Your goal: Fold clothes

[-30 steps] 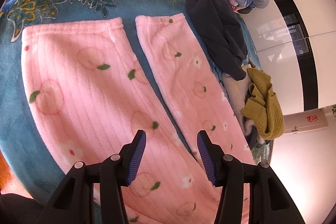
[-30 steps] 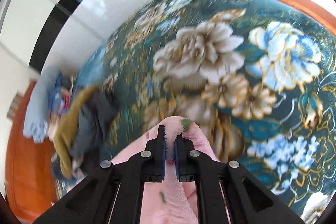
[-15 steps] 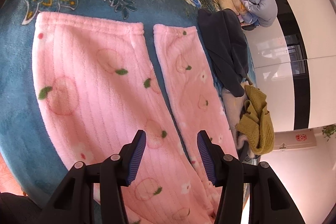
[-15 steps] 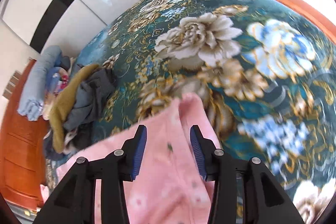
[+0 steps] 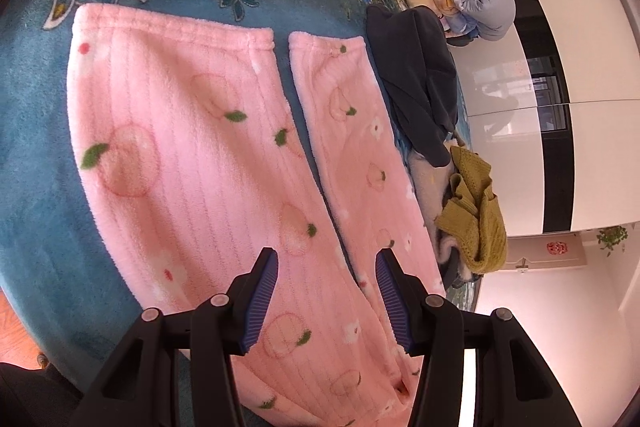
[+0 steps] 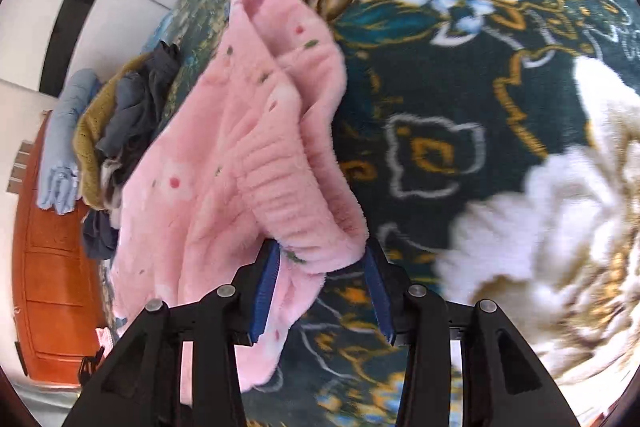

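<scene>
With the pink fleece trousers (image 5: 192, 155) lying flat on the flowered bed cover (image 5: 36, 155), both legs run lengthwise away from my left tongs (image 5: 326, 301), which hang half open over the thigh area with nothing between the pads. My right tongs (image 6: 320, 291) have just been opening; the ribbed waistband (image 6: 288, 195) bunches between the parted pads, and whether either pad touches the fleece I cannot tell. My judgement: the right hand is nearer the waistband end, the left nearer the legs, so the coming fold turns on that long axis.
</scene>
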Available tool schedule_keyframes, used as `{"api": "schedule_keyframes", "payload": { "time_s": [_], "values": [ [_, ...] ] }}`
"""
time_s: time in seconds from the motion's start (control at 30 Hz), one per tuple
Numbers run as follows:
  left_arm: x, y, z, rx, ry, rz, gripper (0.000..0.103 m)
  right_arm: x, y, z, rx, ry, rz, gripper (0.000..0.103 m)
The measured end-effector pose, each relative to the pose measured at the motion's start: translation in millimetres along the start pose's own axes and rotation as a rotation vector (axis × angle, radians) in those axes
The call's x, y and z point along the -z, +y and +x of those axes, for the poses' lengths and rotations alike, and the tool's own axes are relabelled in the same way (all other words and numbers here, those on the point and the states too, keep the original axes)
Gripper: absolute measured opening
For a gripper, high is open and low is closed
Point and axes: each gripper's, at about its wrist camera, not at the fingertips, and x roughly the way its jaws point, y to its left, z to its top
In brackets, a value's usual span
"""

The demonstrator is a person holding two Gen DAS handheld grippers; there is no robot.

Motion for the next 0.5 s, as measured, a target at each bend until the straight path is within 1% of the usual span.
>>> {"api": "schedule_keyframes", "payload": {
  "time_s": [0.03,0.1,0.2,0.23,0.27,0.37,0.5],
  "values": [
    [0.3,1.5,-2.5,0.002,-0.001,0.000,0.055,-1.1,7.7,4.1,0.044,-0.005,-0.004,0.048],
    [-0.5,5.3,-9.5,0.009,-0.010,-0.005,0.055,-2.5,17.9,7.7,0.101,-0.024,0.018,0.054],
    [-3.3,12.5,-20.0,0.030,-0.029,-0.029,0.055,0.1,23.6,6.8,0.156,-0.045,0.096,0.054],
    [-4.8,15.4,-23.4,0.038,-0.036,-0.039,0.055,1.3,25.2,6.5,0.172,-0.045,0.118,0.048],
    [-6.4,18.0,-26.6,0.040,-0.043,-0.047,0.055,2.3,26.6,5.4,0.181,-0.045,0.136,0.034],
    [-9.4,26.9,-37.4,0.030,-0.066,-0.059,0.055,3.8,30.4,-6.5,0.143,-0.063,0.155,0.024],
    [-15.0,40.4,-52.6,0.030,-0.101,-0.079,0.055,4.1,40.2,-59.3,0.144,-0.164,0.090,0.018]
  ]
}}
